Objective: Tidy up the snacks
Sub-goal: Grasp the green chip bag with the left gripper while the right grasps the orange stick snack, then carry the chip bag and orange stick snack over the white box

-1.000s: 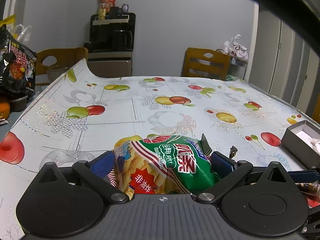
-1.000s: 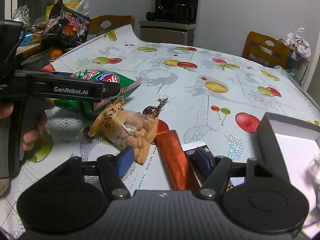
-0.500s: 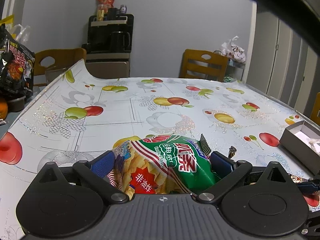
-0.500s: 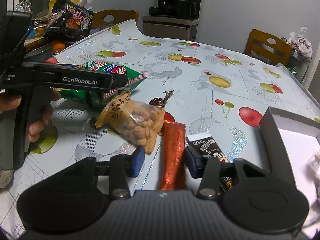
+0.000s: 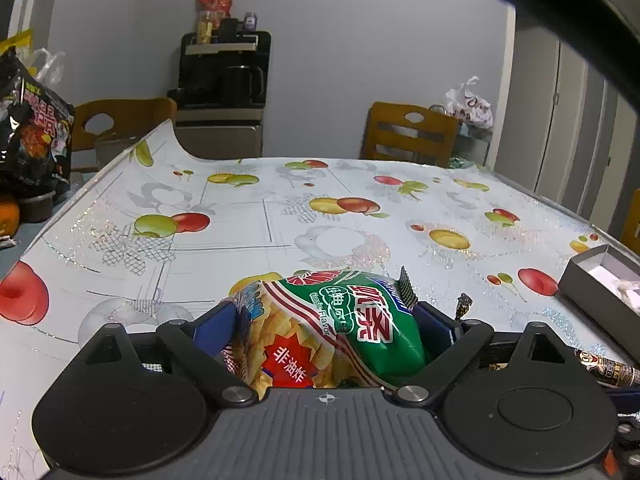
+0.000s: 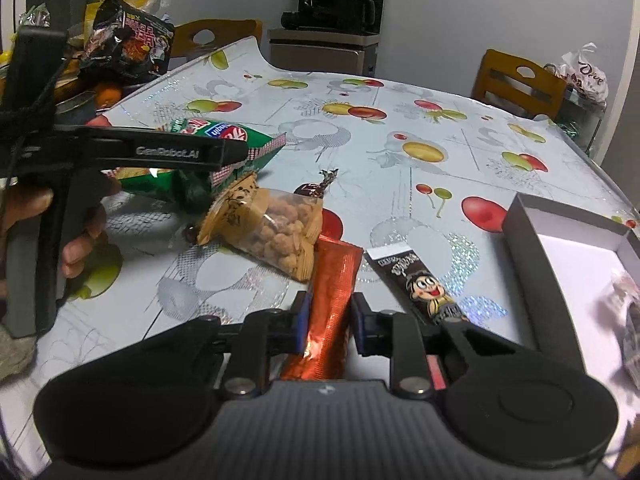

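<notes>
Right gripper (image 6: 329, 325) closed onto shiny orange-red packet (image 6: 333, 300)

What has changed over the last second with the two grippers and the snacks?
The right gripper moved forward over the red stick pack and narrowed its jaws, which now stand close on both sides of it; firm contact cannot be confirmed. The left gripper stayed clamped on the green chip bag. The peanut bag, the chocolate bar and the grey box have not moved.
</notes>
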`<action>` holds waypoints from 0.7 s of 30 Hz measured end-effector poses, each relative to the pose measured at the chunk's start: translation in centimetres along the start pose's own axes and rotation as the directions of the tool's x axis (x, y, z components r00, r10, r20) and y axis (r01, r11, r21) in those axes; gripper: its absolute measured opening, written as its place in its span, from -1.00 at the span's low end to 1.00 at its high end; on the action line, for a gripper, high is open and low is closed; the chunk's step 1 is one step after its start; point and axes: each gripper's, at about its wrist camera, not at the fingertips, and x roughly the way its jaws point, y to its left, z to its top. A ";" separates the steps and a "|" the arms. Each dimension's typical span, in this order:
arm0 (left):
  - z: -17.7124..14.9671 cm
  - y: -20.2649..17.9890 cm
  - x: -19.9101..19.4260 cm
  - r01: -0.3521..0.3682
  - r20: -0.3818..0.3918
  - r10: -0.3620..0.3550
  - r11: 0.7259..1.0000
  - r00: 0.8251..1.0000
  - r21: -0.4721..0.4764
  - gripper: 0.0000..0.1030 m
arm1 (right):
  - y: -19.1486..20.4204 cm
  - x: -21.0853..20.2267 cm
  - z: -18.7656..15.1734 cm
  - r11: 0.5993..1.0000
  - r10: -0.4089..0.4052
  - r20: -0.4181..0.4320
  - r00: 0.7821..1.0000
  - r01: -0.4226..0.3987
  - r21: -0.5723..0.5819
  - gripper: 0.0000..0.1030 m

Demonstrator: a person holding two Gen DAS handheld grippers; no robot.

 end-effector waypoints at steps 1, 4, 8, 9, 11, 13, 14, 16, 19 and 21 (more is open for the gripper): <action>0.0 0.1 -0.1 0.002 0.001 -0.002 1.000 1.000 -0.004 0.81 | 0.1 -0.5 -0.2 1.000 0.000 0.005 1.000 0.000 -0.005 -0.58; -0.1 0.2 -0.2 0.006 0.004 -0.006 1.000 1.000 -0.011 0.79 | 0.2 -1.9 -0.8 1.000 -0.001 0.016 1.000 0.001 -0.023 -0.59; -0.1 0.2 -0.3 0.005 0.008 -0.005 1.000 1.000 -0.012 0.75 | -0.1 -3.5 -1.8 1.000 0.004 0.010 1.000 -0.004 0.018 -0.59; -0.1 0.2 -0.4 0.005 0.010 -0.005 1.000 1.000 -0.012 0.72 | -0.3 -3.8 -2.0 0.999 0.010 0.004 1.000 -0.010 0.038 -0.59; -0.1 0.3 -0.5 0.005 0.015 -0.004 1.000 1.000 -0.017 0.68 | -0.5 -4.4 -2.7 0.998 0.012 -0.002 1.000 -0.012 0.061 -0.59; -0.1 0.4 -0.5 0.005 0.021 -0.004 1.000 1.000 -0.023 0.66 | -0.5 -4.9 -3.4 0.998 0.013 -0.001 1.000 -0.013 0.064 -0.59; -0.1 0.4 -0.6 0.001 0.023 -0.001 1.000 1.000 -0.028 0.65 | -0.5 -5.1 -3.7 0.998 0.015 -0.001 1.000 -0.015 0.066 -0.59; -0.2 0.4 -0.6 -0.008 0.019 0.009 0.999 1.000 -0.038 0.64 | -0.7 -5.5 -4.2 0.997 0.018 0.001 1.000 -0.018 0.075 -0.59; -0.2 -0.1 -1.0 -0.038 0.033 0.038 0.999 0.999 -0.019 0.62 | -1.1 -5.9 -4.8 0.995 0.022 0.013 1.000 -0.023 0.097 -0.59; 0.0 -0.6 -1.5 -0.060 0.050 0.059 0.998 0.997 0.009 0.62 | -1.3 -6.3 -5.0 0.994 0.027 0.028 0.999 -0.030 0.102 -0.59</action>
